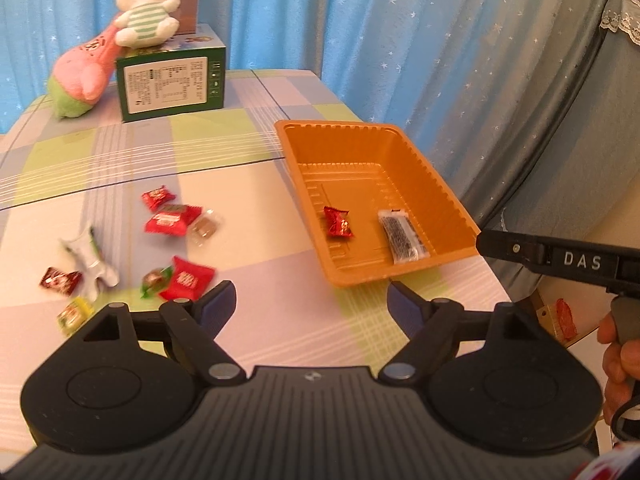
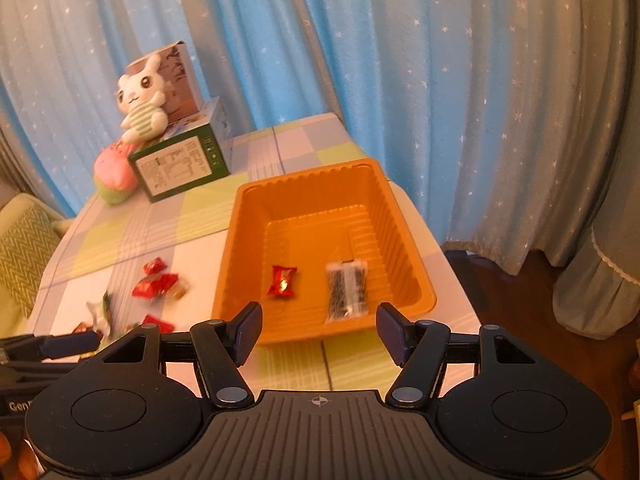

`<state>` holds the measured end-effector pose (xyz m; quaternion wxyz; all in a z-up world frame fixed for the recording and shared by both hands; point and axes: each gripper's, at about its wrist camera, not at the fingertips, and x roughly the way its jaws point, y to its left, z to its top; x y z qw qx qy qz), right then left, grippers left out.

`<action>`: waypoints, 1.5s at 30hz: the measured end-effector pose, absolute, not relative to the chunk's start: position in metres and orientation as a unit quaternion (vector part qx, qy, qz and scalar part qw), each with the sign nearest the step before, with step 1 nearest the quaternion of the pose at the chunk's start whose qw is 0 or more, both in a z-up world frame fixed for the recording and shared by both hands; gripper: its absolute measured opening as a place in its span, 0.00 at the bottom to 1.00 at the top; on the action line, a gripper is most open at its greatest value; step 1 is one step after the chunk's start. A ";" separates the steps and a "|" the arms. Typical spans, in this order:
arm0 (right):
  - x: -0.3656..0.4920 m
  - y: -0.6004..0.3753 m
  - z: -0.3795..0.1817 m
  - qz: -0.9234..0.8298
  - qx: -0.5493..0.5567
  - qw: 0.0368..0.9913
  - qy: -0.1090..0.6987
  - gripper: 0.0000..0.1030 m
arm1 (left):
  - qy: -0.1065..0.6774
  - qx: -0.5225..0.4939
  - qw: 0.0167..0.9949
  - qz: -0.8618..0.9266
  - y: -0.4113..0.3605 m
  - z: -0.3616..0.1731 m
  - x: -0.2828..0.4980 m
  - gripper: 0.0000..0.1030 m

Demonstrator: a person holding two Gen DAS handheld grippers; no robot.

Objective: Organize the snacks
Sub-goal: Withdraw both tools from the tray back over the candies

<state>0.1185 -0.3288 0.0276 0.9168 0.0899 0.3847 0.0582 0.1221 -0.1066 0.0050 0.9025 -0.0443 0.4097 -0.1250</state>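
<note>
Two snacks already inside shallow orange plastic tray (image 2: 240, 236): red foil-wrapped candy (image 2: 284, 281) near tray middle, clear packet with dark print (image 2: 346, 291) beside it, toward tray's right wall. We hold left gripper (image 1: 310, 308) and right gripper (image 2: 319, 330) just short of tray's near rim, both with jaws apart, nothing between them. Loose pile of wrapped candies (image 1: 176, 220) sits on tablecloth left of tray. We judge drop-off done; next, we reach left of tray, pinch one candy.
</note>
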 end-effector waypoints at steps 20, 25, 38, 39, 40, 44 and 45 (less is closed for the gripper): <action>0.062 -0.283 0.040 0.084 0.058 0.916 0.387 0.83 | 0.388 -0.053 0.917 -0.079 -0.048 0.028 0.057 0.83; 0.058 -0.268 0.038 0.102 0.055 0.914 0.389 0.85 | 0.388 -0.051 0.919 -0.053 -0.025 0.026 0.046 0.85; 0.063 -0.225 0.025 0.150 0.045 0.904 0.398 0.85 | 0.397 -0.068 0.915 0.017 0.038 0.014 0.034 0.85; 0.064 -0.221 0.023 0.153 0.045 0.903 0.398 0.85 | 0.398 -0.069 0.915 0.020 0.041 0.013 0.034 0.85; 0.065 -0.218 0.022 0.155 0.045 0.903 0.399 0.85 | 0.399 -0.070 0.914 0.023 0.045 0.012 0.035 0.85; 0.069 -0.208 0.017 0.167 0.046 0.900 0.401 0.85 | 0.401 -0.068 0.913 0.027 0.055 0.008 0.040 0.85; 0.071 -0.204 0.016 0.170 0.046 0.899 0.402 0.85 | 0.402 -0.067 0.913 0.028 0.056 0.006 0.042 0.85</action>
